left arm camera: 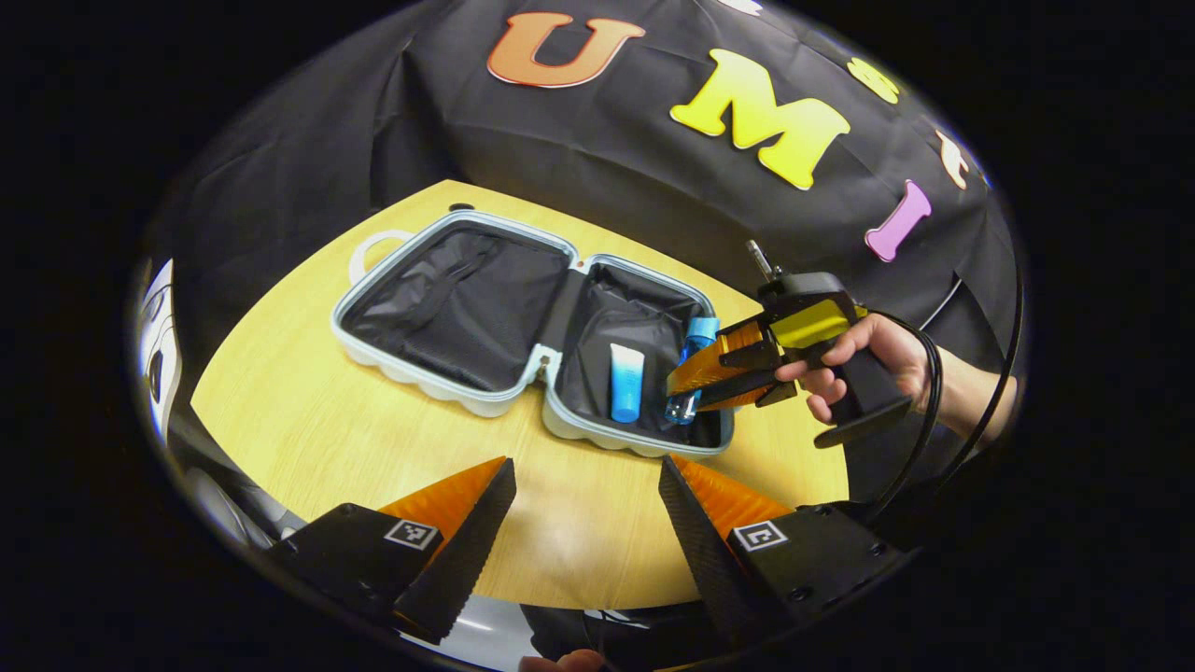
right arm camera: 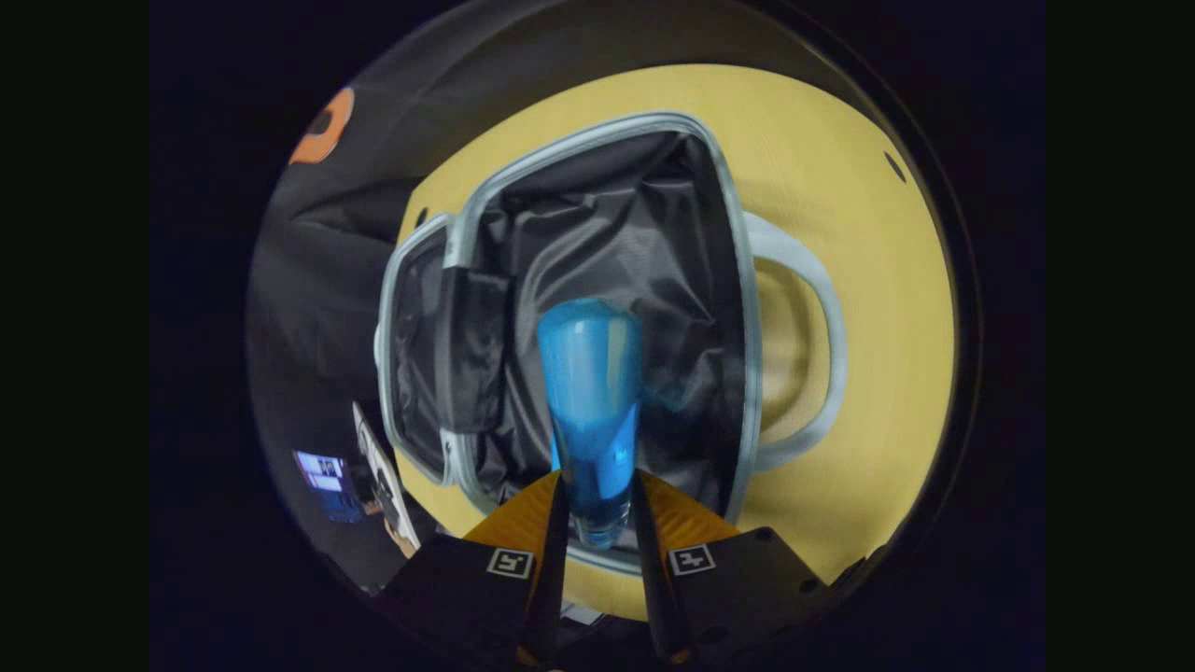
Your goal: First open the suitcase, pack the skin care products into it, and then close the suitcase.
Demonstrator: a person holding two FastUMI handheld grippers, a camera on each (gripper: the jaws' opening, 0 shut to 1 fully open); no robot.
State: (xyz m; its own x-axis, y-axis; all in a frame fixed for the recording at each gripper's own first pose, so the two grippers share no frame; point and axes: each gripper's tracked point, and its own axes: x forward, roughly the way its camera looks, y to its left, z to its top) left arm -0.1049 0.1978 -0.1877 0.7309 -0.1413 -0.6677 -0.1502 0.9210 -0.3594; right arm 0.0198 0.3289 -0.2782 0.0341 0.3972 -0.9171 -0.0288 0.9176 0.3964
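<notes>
The pale suitcase (left arm camera: 439,387) lies open on the wooden table, both halves lined in black. A blue-and-white tube (left arm camera: 626,381) lies in its right half. Beside the tube, a blue bottle (left arm camera: 693,369) is held low in that same half by my right gripper (left arm camera: 719,378), which a hand (left arm camera: 864,359) carries. In the right gripper view the blue bottle (right arm camera: 592,411) stands between my right gripper (right arm camera: 597,509) fingers, both pressing its base, over the suitcase (right arm camera: 738,308) lining. My left gripper (left arm camera: 586,504) hovers open above the table's near edge, with nothing between its fingers.
The round wooden table (left arm camera: 308,411) has bare surface in front of and left of the suitcase. The suitcase handle (right arm camera: 822,345) sticks out on the far side. A screen (right arm camera: 322,476) glows beyond the table edge.
</notes>
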